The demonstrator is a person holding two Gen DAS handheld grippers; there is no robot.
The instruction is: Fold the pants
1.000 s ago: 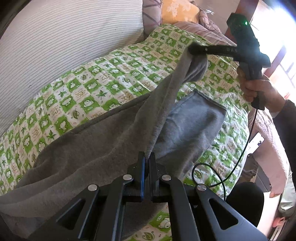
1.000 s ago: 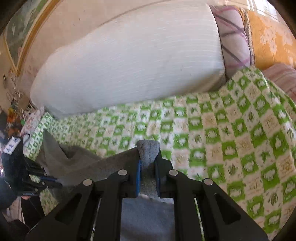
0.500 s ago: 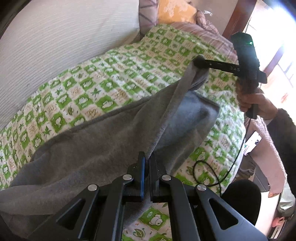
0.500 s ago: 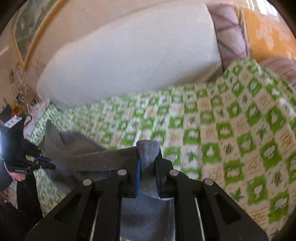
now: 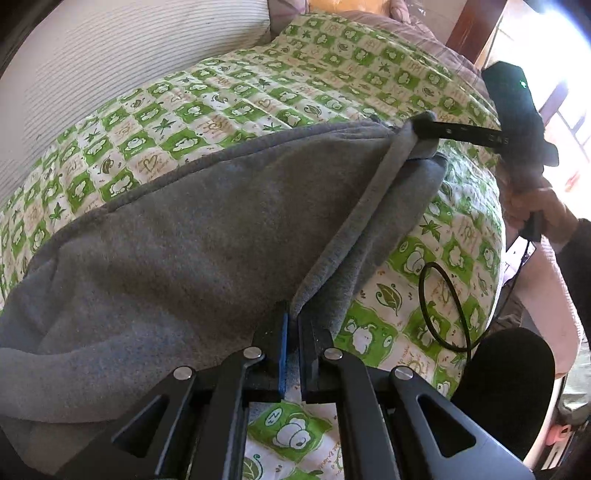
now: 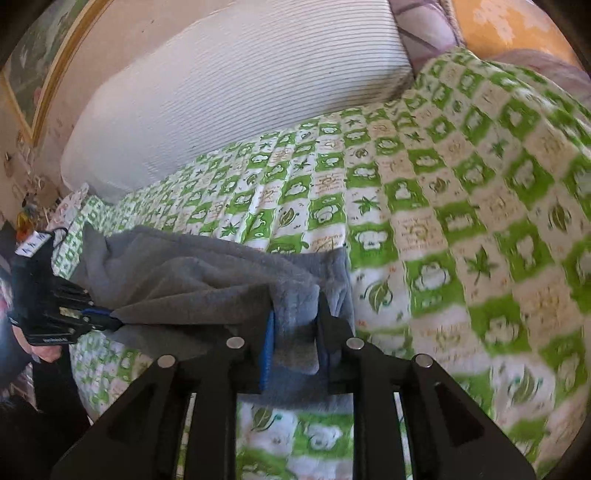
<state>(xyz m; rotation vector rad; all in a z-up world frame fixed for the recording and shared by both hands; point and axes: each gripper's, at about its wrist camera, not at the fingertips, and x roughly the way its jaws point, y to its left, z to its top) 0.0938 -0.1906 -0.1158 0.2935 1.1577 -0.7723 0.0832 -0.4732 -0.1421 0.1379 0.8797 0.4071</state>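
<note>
Grey fleece pants (image 5: 177, 243) lie spread on a green and white checked quilt (image 5: 229, 92). My left gripper (image 5: 291, 325) is shut on one end of their near edge. My right gripper (image 6: 295, 321) is shut on the other end of that edge, a thick fold of grey cloth between its fingers. The edge runs taut between the two grippers, low over the quilt. In the left wrist view the right gripper (image 5: 421, 127) is at the upper right. In the right wrist view the left gripper (image 6: 107, 319) is at the far left, and the pants (image 6: 207, 273) lie bunched between.
A large white ribbed pillow (image 6: 240, 85) lies along the far side of the bed. Orange and purple cushions (image 6: 491, 22) sit at the far right end. A black cable (image 5: 443, 302) loops over the bed's near edge. A black rounded object (image 5: 506, 387) is below that edge.
Both grippers have come down toward the quilt with the pants' edge. The raised cloth has dropped and now lies flatter over the bed. The right wrist view is blurred from motion.
</note>
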